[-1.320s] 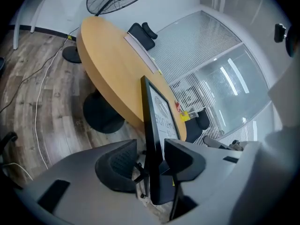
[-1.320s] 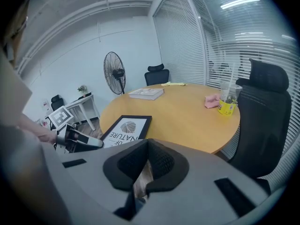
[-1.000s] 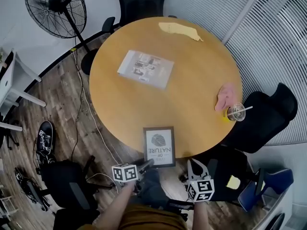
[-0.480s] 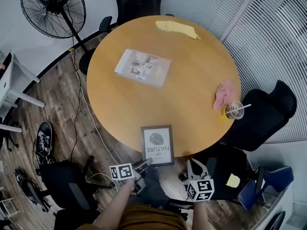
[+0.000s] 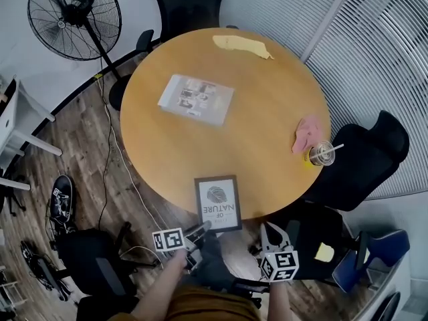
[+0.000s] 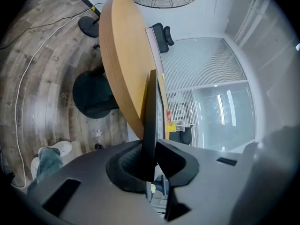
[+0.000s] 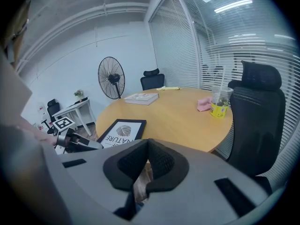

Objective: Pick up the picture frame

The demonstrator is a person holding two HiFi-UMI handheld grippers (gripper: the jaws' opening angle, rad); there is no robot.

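Picture frame (image 5: 217,202) lies face up at the near edge of the round counter (image 5: 267,92), print upward. Its near end sticks out past the rim.

Left claw (image 5: 200,231) comes in from below the rim, at the frame's near left corner. In the left gripper view the frame (image 6: 151,107) shows edge-on, and the left claw (image 6: 150,149) pinches its thin border, one jaw on each face.

Judgement: the overhang is why this grip works. A flat frame offers nothing to seize from above, but the part past the rim leaves room for a jaw underneath.

No view settles whether the frame rests on the counter or is just clear of it.

Right claw (image 7: 146,149) has its jaws pressed together on nothing and hangs off the counter on the near right (image 5: 271,239). Judgement: it is parked there to stay out of the way.

The book (image 5: 196,99) and the cup (image 5: 319,154) sit well apart from the frame, so the space above it is unobstructed.
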